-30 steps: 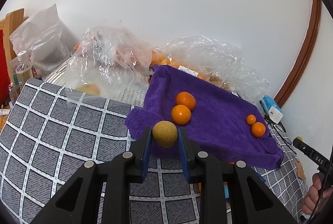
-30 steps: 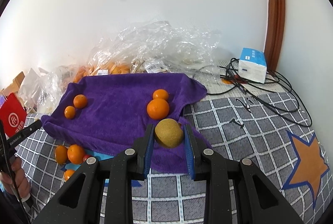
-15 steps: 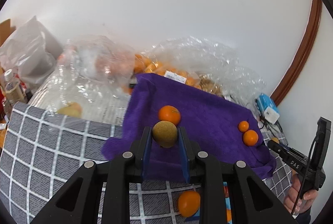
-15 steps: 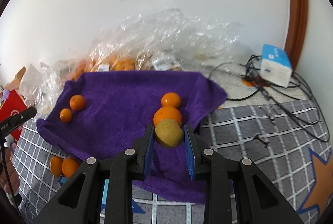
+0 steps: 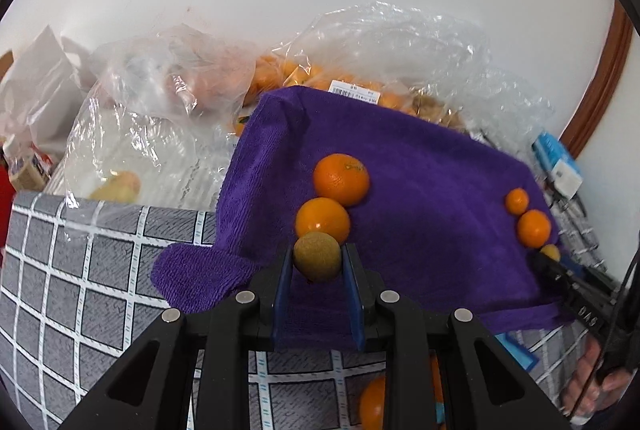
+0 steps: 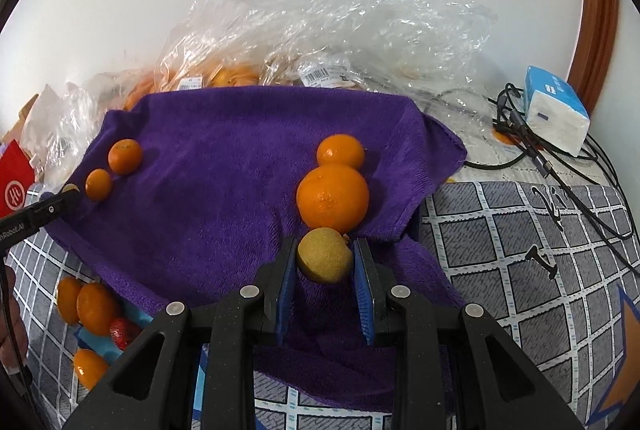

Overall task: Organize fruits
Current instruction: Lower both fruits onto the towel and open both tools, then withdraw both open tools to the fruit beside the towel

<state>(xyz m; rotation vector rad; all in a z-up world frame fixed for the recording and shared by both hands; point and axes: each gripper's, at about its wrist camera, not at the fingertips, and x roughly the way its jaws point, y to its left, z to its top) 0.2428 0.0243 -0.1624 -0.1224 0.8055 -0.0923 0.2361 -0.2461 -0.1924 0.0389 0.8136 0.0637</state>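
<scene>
A purple towel [image 5: 432, 190] [image 6: 224, 166] lies spread over a grey checked mat. My left gripper [image 5: 318, 262] is shut on a brown kiwi [image 5: 318, 257], held just before two oranges [image 5: 341, 179] in a row on the towel's left part. My right gripper [image 6: 325, 264] is shut on another brown kiwi [image 6: 325, 260], held just in front of a big orange [image 6: 333, 199] and a smaller one [image 6: 340, 150]. In the right wrist view two small oranges [image 6: 125, 156] sit at the towel's far left, near the tip of the other gripper [image 6: 60, 204].
Clear plastic bags [image 6: 320, 42] with oranges pile up along the white wall. More oranges and a red fruit [image 6: 96, 308] lie on a blue sheet off the towel's near edge. A blue and white box [image 6: 556, 110] and black cables [image 6: 560, 166] lie at the right.
Both grippers have moved in over the towel with their kiwis, each now close behind a pair of oranges. The left view has swung right, away from the bottle and bags.
</scene>
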